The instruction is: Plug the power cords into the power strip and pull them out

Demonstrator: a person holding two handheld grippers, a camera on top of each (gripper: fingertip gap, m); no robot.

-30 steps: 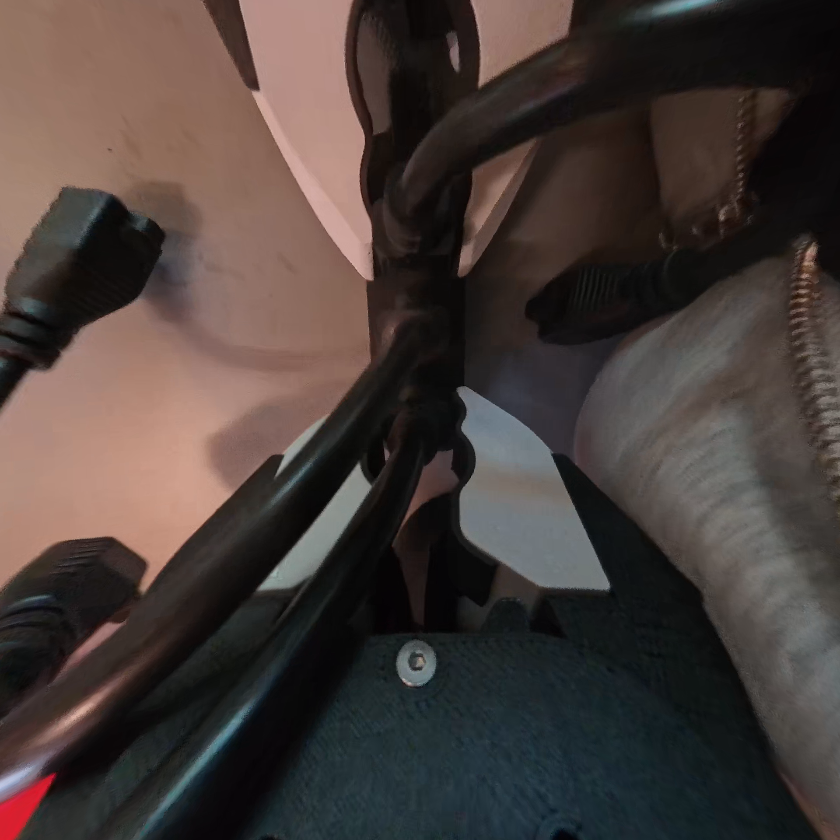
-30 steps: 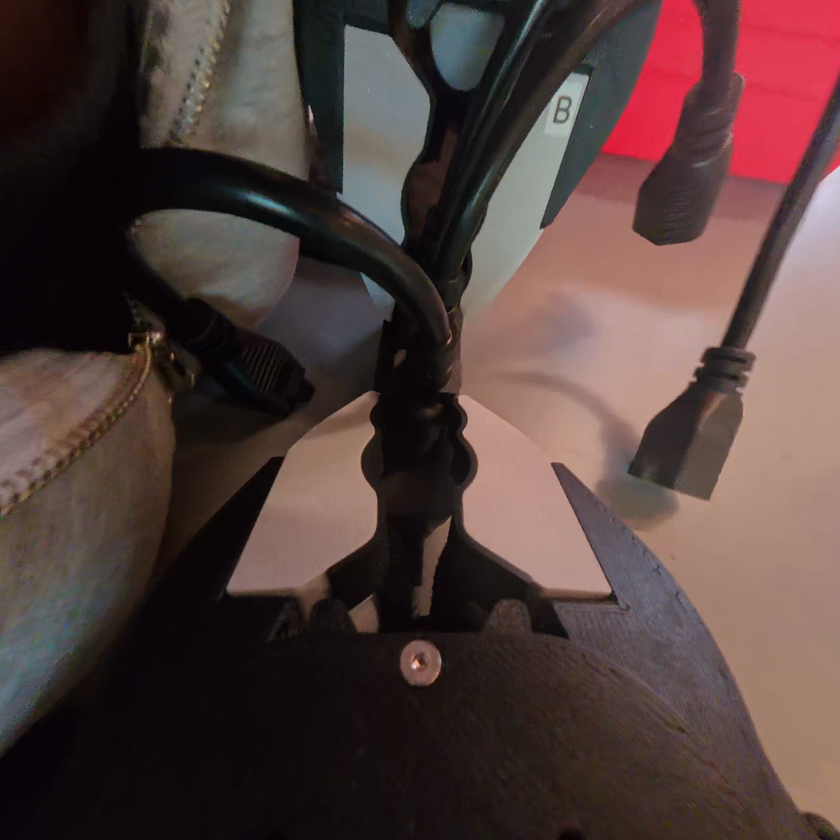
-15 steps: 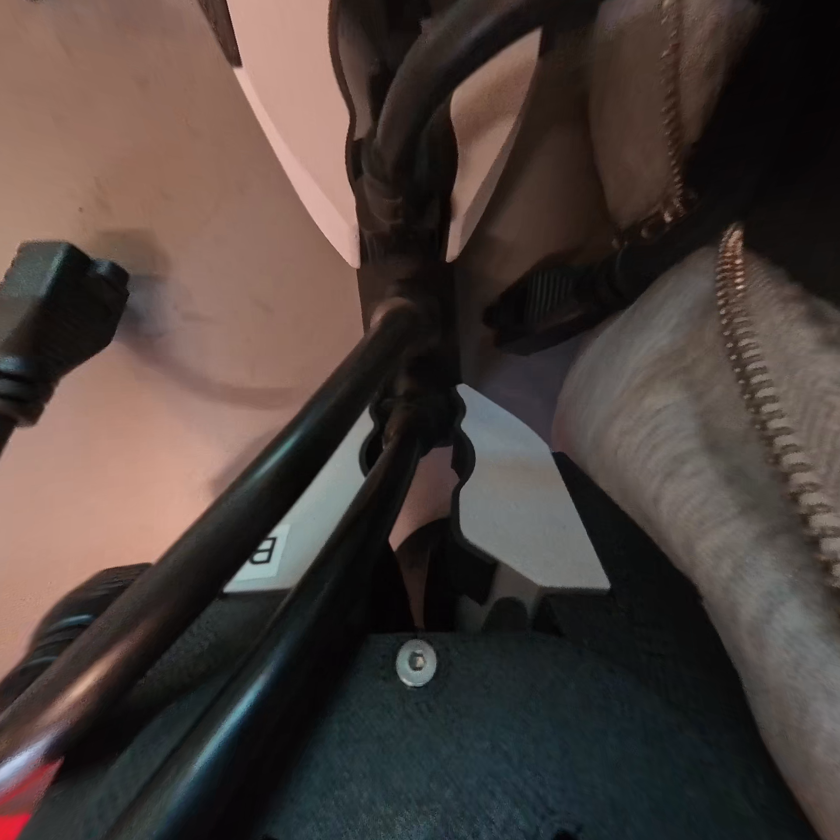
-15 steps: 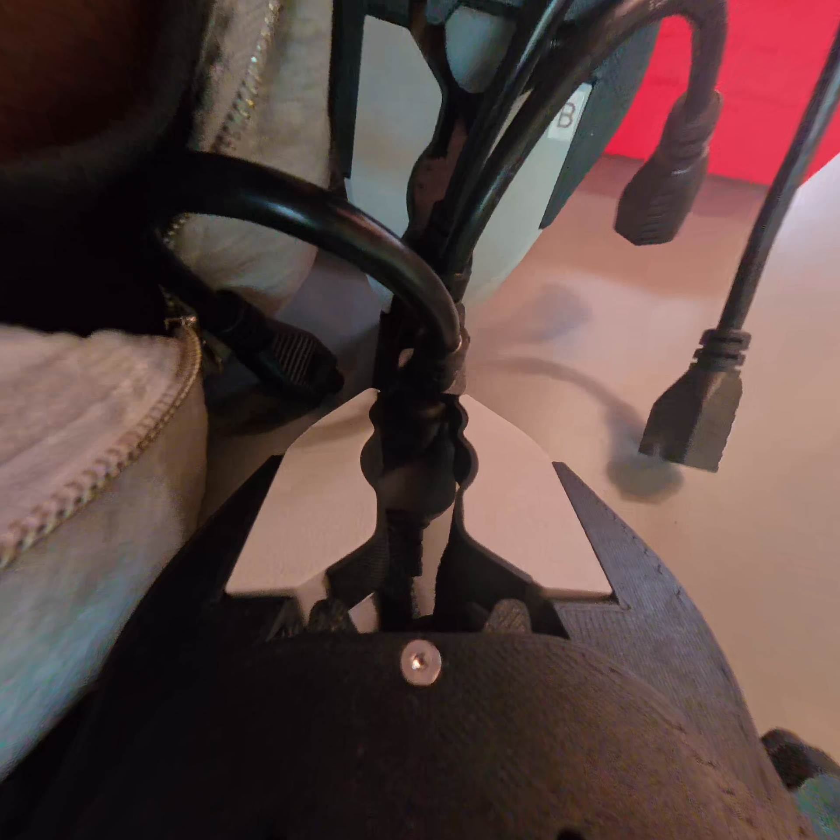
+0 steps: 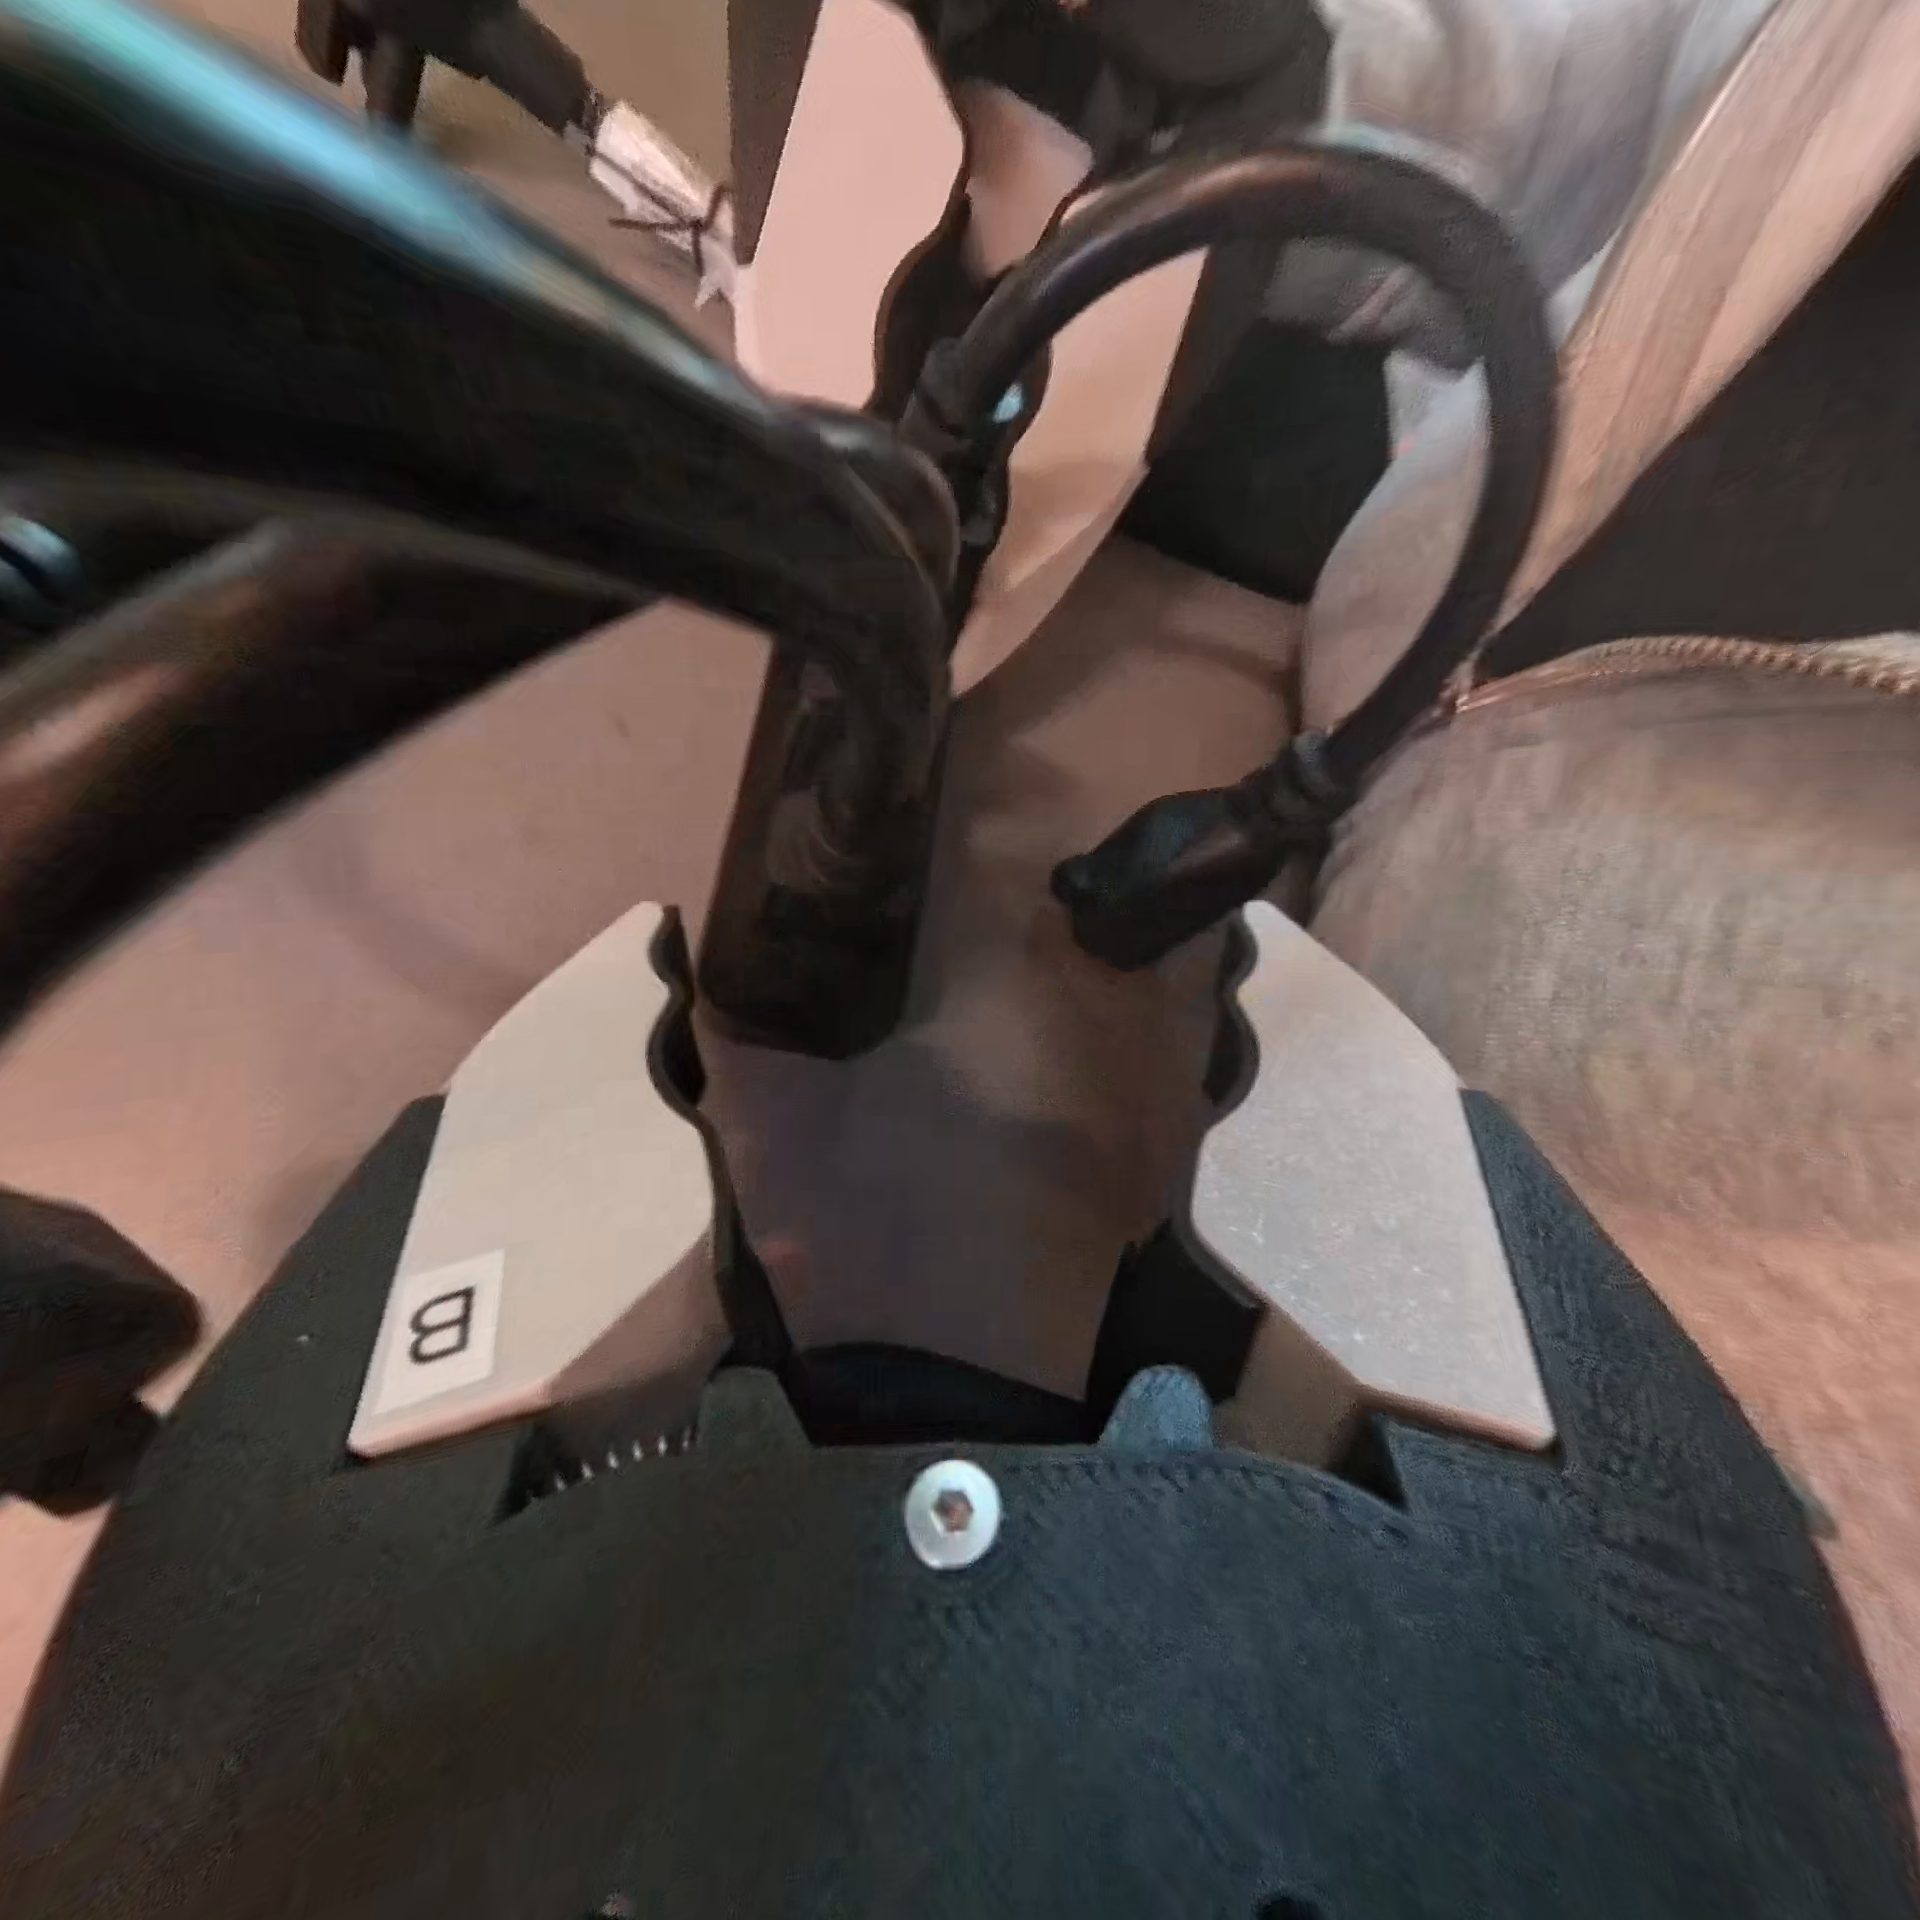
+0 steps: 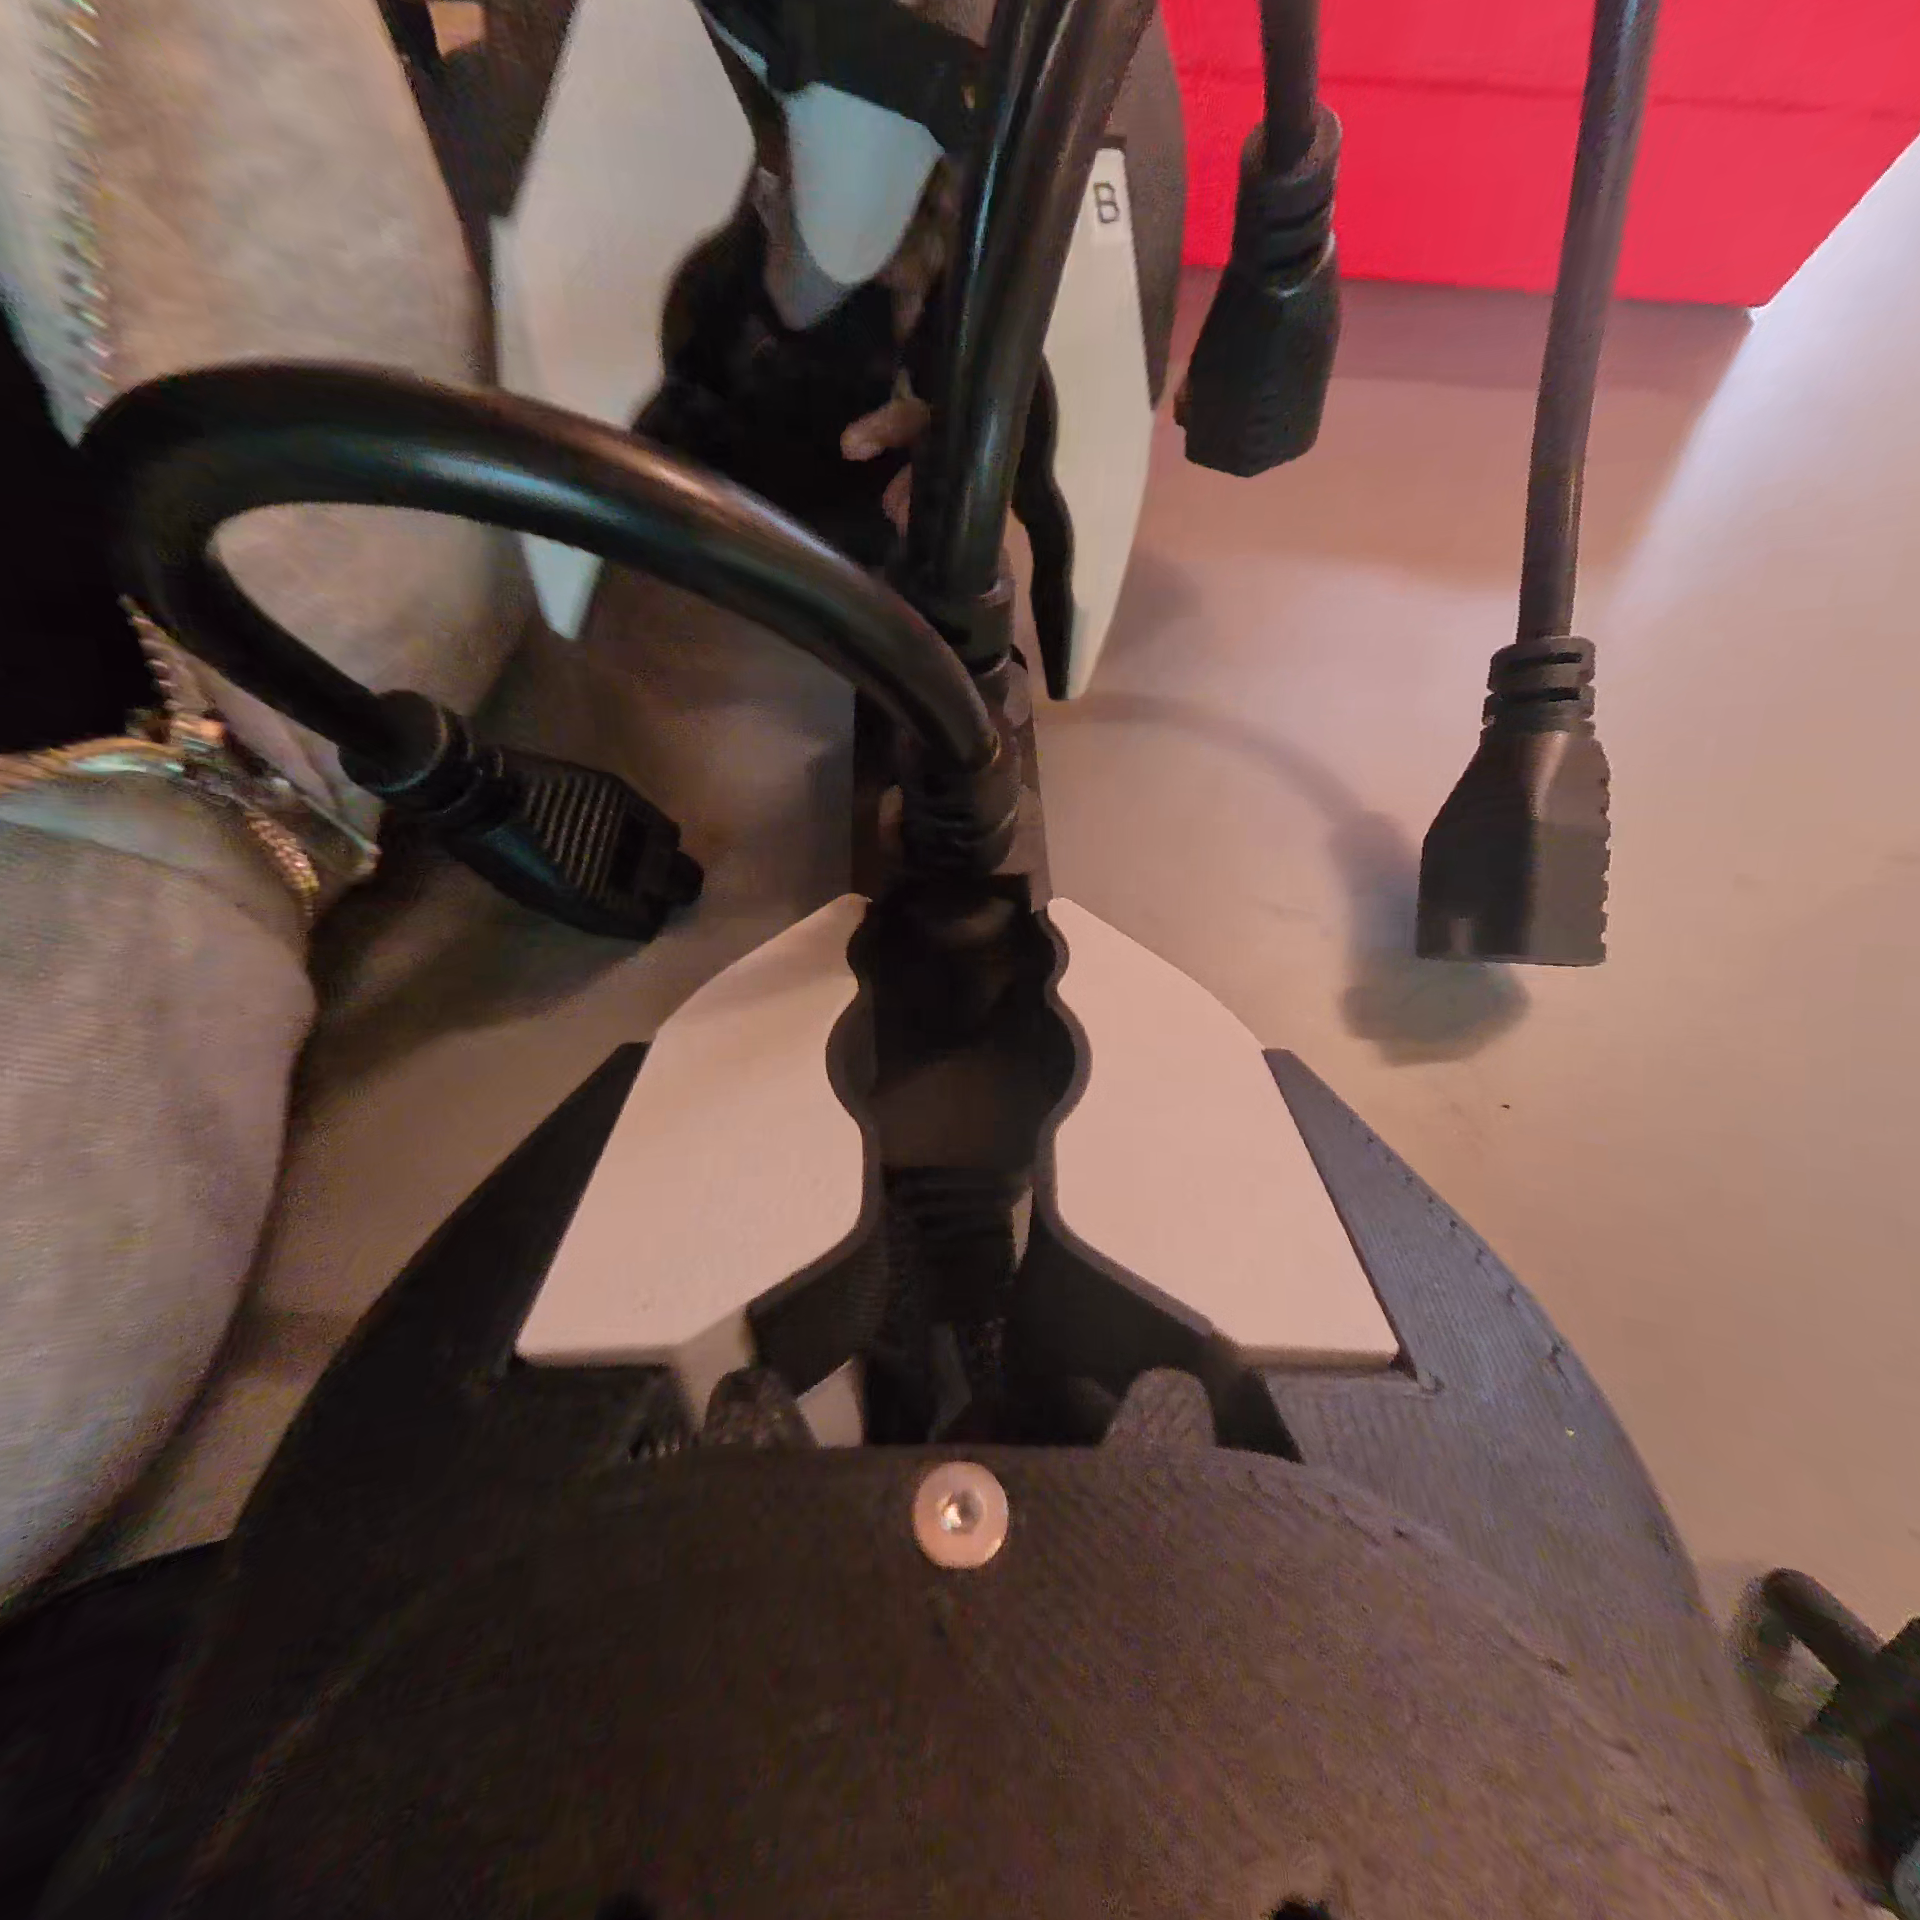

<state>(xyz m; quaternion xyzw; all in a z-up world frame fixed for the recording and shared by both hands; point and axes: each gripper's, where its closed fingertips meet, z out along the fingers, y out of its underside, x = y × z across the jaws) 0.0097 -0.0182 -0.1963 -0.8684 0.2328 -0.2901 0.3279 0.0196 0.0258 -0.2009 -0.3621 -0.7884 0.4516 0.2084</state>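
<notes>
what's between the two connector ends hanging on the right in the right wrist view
Nothing: bare tabletop shows between the nearer connector and the farther connector, right wrist view.

Thick black cords (image 5: 312, 343) blurred, cut off leftward.

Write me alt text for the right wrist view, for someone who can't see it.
The right gripper is shut on a bundle of black cords above a beige table. The open left gripper faces it just beyond the bundle. Loose connectors dangle to the right; another lies left beside grey zippered fabric.
</notes>
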